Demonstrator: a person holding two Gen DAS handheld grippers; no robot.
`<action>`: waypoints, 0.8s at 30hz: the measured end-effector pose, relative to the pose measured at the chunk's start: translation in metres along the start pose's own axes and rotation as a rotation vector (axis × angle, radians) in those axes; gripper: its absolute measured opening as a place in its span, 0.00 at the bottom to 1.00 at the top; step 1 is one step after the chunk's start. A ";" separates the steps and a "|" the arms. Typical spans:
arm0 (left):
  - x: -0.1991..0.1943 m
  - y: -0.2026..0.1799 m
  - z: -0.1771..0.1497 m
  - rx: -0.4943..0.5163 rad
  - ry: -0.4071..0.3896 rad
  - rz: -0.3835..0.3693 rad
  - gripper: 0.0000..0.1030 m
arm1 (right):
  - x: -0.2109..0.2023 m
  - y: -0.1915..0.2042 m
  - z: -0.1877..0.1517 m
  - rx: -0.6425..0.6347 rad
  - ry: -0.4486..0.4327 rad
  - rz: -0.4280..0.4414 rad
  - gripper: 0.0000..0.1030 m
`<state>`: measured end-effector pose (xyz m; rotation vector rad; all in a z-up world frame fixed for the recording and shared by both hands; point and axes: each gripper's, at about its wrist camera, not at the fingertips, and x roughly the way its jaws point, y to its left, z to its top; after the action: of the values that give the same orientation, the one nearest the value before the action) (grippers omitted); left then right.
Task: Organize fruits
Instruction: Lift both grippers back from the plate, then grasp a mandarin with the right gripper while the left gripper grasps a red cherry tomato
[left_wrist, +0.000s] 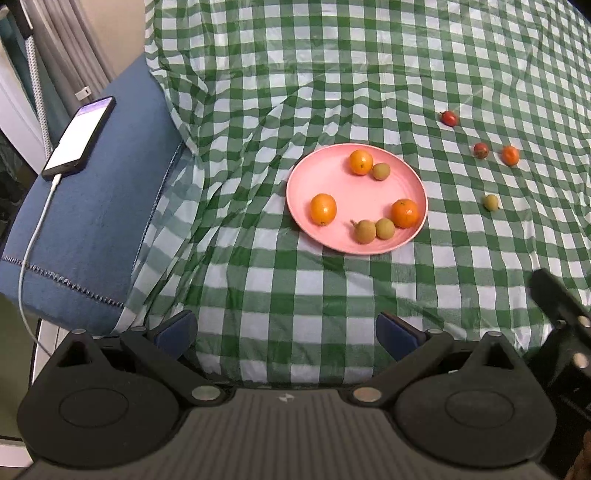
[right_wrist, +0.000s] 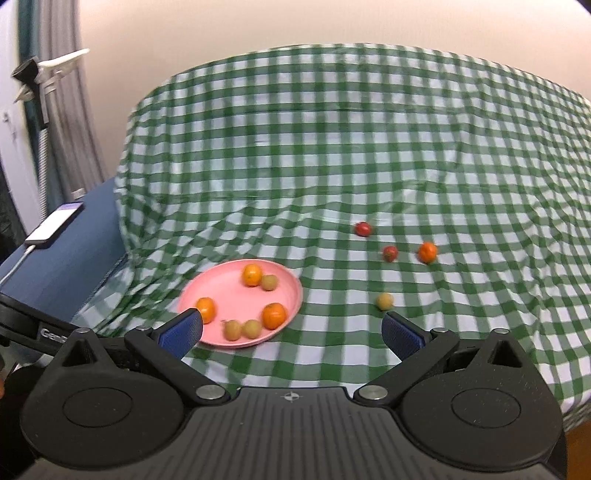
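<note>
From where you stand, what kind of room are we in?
Probably a lived-in home room, perhaps a bedroom. A green checked cloth covers a soft, rumpled surface, a charging phone lies on a blue cushion, and curtains hang behind.

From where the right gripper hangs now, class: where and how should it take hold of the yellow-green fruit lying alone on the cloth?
Grip the yellow-green fruit across its round middle, coming down from above. It lies clear of the other loose fruit and the pink plate, so both sides look free. The right gripper is open and empty, probably wide enough to straddle it.
</note>
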<state>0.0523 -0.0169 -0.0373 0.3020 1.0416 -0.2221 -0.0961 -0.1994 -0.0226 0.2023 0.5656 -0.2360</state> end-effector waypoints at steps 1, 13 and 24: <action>0.002 -0.004 0.004 0.002 0.000 0.003 1.00 | 0.002 -0.006 0.000 0.006 -0.004 -0.013 0.99; 0.061 -0.083 0.090 0.002 0.079 -0.145 1.00 | 0.080 -0.121 0.009 0.080 -0.073 -0.267 0.99; 0.153 -0.231 0.199 0.218 0.073 -0.162 1.00 | 0.226 -0.222 0.021 0.175 0.048 -0.393 0.99</action>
<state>0.2139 -0.3085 -0.1097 0.4255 1.1175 -0.4748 0.0384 -0.4539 -0.1573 0.2658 0.6307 -0.6650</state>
